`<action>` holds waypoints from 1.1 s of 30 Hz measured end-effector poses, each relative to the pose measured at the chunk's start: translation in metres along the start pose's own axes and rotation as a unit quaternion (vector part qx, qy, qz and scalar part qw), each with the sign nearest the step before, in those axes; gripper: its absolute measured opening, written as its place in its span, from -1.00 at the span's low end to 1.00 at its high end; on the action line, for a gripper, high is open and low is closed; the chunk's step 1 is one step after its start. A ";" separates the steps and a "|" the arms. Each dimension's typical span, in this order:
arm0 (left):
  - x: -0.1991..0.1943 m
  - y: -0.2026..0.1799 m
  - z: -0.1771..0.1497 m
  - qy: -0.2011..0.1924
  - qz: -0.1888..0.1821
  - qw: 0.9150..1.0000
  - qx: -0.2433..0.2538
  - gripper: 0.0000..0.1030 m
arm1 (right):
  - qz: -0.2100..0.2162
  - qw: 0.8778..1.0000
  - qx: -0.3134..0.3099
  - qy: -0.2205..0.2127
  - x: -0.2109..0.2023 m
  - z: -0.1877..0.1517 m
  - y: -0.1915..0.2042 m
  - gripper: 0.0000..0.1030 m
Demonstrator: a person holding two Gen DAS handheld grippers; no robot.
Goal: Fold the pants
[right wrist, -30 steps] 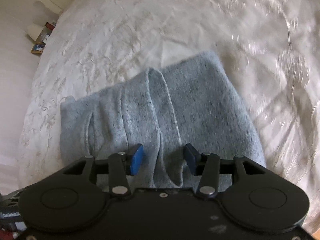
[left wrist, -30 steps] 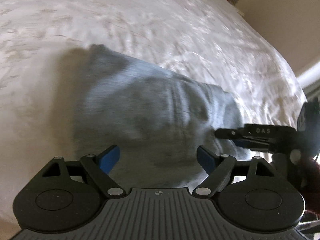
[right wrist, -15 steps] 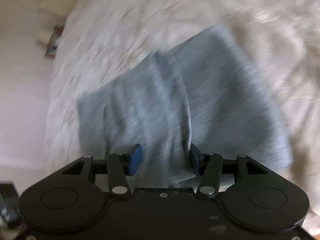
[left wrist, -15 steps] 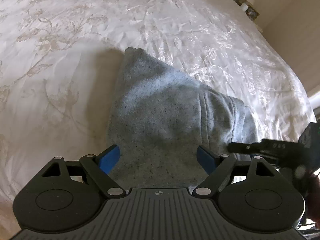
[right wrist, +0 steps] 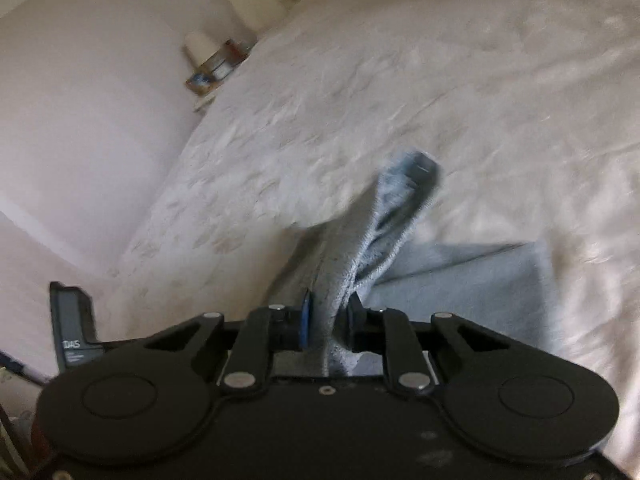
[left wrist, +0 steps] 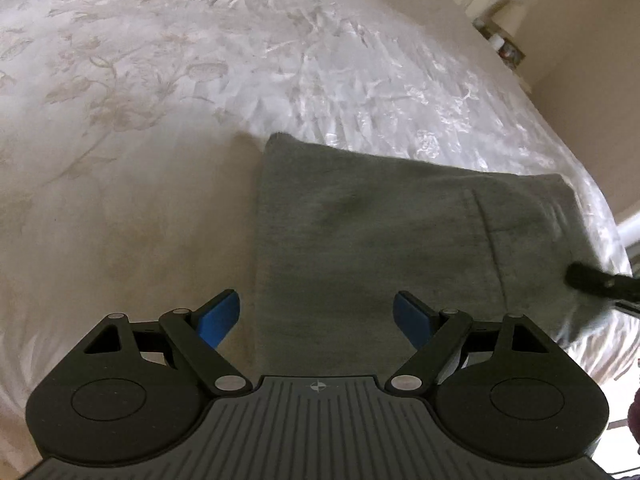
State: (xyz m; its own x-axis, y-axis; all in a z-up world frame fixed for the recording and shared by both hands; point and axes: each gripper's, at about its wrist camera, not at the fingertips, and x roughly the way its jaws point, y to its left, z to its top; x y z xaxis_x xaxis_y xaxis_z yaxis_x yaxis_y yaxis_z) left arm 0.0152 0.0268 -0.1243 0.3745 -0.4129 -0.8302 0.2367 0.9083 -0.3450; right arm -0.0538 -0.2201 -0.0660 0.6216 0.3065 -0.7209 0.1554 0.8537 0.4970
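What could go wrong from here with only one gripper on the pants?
1. The right gripper is closing on a thin bunched ridge of the pants; that small bite may slip out as it lifts.
2. The left gripper hangs open and holds nothing down, so the lift could drag the folded stack across the bedspread and undo it.

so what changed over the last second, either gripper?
The right gripper went from open over the grey pants to closing on a fold of them, and it has lifted: a ridge of cloth now rises off the bedspread. The left gripper stayed open and empty above the pants; the rest of the pants still lies flat.
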 end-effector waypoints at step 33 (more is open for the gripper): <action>0.037 -0.031 -0.011 0.080 -0.006 0.993 0.091 0.61 | -0.153 0.983 0.034 0.096 0.060 -0.037 -0.092 -0.84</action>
State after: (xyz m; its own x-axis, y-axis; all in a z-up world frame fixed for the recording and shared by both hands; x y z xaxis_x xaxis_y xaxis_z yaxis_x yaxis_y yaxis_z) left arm 0.0119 -0.0158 -0.1488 0.2258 -0.3948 -0.8906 0.4042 0.8698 -0.2831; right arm -0.0595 -0.2644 -0.1730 0.3825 0.1200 -0.9161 0.3666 0.8904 0.2697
